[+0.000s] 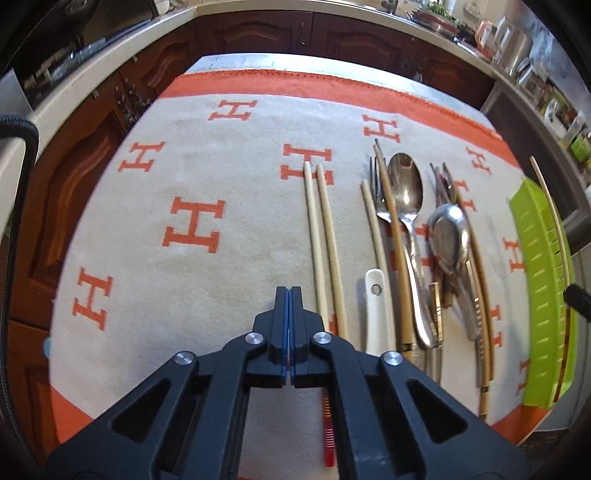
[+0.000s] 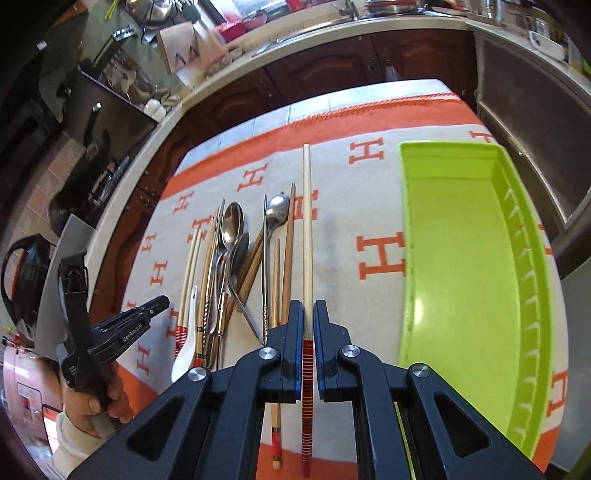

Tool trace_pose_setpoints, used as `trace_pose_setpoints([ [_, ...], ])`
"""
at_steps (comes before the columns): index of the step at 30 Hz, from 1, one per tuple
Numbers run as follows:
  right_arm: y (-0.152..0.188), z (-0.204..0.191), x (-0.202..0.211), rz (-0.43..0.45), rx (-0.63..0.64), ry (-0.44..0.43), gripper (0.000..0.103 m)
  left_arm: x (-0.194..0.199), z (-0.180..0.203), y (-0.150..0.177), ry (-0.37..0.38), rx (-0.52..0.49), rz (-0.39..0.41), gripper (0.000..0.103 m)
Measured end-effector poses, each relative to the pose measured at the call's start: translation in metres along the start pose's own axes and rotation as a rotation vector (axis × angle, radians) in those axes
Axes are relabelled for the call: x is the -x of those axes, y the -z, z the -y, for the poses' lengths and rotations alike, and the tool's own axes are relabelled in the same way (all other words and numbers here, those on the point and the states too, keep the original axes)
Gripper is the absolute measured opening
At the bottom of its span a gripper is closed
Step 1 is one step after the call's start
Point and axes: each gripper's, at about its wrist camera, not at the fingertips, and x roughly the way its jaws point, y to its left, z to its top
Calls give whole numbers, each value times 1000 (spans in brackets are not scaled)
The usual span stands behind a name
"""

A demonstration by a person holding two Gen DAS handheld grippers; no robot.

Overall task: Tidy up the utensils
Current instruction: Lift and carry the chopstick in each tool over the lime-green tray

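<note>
My right gripper (image 2: 307, 306) is shut on a pale chopstick (image 2: 306, 229) with a red-striped end, held just left of the empty green tray (image 2: 461, 277). That chopstick (image 1: 550, 206) shows above the tray's rim (image 1: 543, 295) in the left wrist view. My left gripper (image 1: 290, 291) is shut with nothing in it, beside two pale chopsticks (image 1: 325, 236) lying side by side. Right of them lies a pile with a fork (image 1: 376, 184), metal spoons (image 1: 404, 184), brown chopsticks and a white ceramic spoon (image 1: 376, 306). The right wrist view shows the same pile (image 2: 236, 258) and the left gripper (image 2: 162, 301).
A beige cloth with orange H marks and an orange border (image 1: 195, 229) covers the table. Dark wooden cabinets (image 1: 258, 33) and a counter stand beyond the far edge. A hand (image 2: 92, 406) holds the left gripper at the table's left edge.
</note>
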Motion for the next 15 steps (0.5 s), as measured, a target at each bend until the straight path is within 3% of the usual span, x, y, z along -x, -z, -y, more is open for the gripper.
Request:
trace_pose_setpoints([
  [3, 2, 7, 17, 23, -5, -11, 5, -4, -5, -1, 58, 37, -12, 0],
  [11, 16, 23, 31, 14, -19, -25, 5, -13, 4, 2, 77, -14, -12, 0],
  [15, 21, 22, 24, 7, -17, -25, 5, -18, 10, 3, 42, -52, -14, 0],
])
